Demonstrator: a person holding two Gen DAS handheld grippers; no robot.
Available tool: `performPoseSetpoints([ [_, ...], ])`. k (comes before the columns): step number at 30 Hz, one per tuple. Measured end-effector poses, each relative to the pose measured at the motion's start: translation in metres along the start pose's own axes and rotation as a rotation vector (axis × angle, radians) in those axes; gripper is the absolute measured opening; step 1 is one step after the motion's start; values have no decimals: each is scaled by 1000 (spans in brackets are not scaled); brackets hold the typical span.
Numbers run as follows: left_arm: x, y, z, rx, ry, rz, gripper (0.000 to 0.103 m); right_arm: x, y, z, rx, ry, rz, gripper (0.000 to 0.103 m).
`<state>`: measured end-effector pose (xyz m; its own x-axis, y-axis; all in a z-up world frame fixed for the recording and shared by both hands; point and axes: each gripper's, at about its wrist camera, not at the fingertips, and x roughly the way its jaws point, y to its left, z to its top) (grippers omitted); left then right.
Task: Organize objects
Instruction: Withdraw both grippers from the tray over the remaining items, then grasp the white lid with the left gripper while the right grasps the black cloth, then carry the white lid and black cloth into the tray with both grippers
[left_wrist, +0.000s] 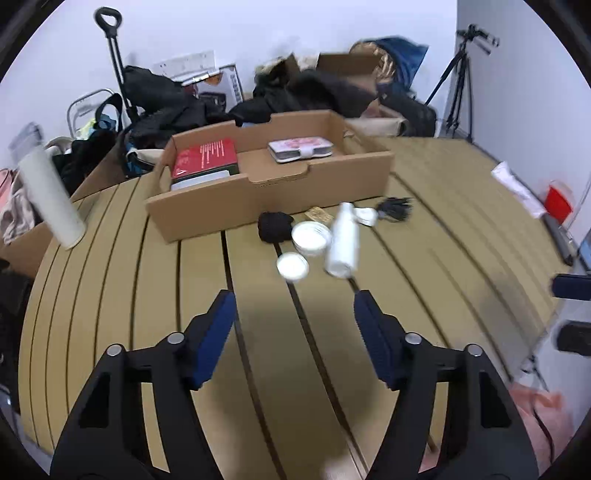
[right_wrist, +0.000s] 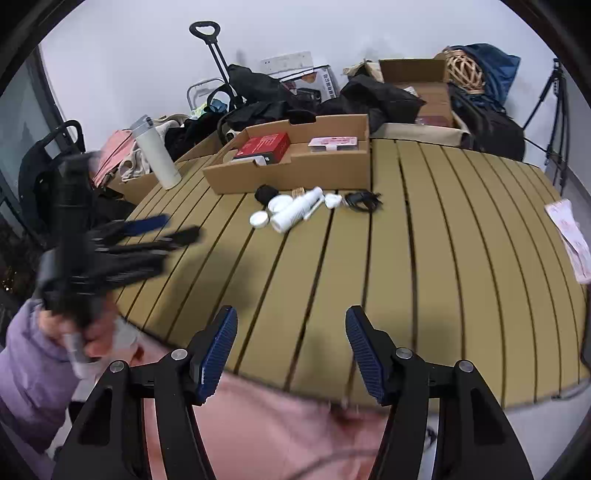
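A cardboard tray (left_wrist: 207, 218) (right_wrist: 295, 173) stands on the slatted table, holding a red box (left_wrist: 207, 157) (right_wrist: 264, 146) and a pink-and-white case (left_wrist: 301, 149) (right_wrist: 334, 143). In front of it lie a black bundle (left_wrist: 275, 227) (right_wrist: 266, 194), two round white jars (left_wrist: 311, 238) (left_wrist: 293, 266), a white bottle (left_wrist: 343, 240) (right_wrist: 295, 214), a small white piece (left_wrist: 365, 215) and a black cable bundle (left_wrist: 395, 208) (right_wrist: 364, 200). My left gripper (left_wrist: 294, 301) is open and empty, short of the jars; it shows blurred in the right wrist view (right_wrist: 173, 227). My right gripper (right_wrist: 291, 321) is open and empty at the table's near edge.
A white flask (left_wrist: 50, 195) (right_wrist: 157, 153) stands at the table's left edge. White and red items (left_wrist: 517, 188) lie at the right edge. Bags, boxes, a trolley (right_wrist: 218, 55) and a tripod (left_wrist: 458, 92) crowd behind the table.
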<state>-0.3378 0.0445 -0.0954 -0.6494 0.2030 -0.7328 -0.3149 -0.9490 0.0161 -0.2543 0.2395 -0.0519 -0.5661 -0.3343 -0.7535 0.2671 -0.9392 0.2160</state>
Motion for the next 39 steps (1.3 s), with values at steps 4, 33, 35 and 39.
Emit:
performPoseSetpoints([
  [4,47,5,13,4,75,-24,61,29,1,32,-23,5,19,65],
  [33,-68,89,-25,-310,43,-22,24,185,64,129,-175,140,-28,37],
  [35,-97,80,-24,-304,13,-40,24,138,65,116,-178,95,-30,37],
  [39,-154,43,-41,-307,13,-93,24,25,66,51,-151,5,-10,37],
])
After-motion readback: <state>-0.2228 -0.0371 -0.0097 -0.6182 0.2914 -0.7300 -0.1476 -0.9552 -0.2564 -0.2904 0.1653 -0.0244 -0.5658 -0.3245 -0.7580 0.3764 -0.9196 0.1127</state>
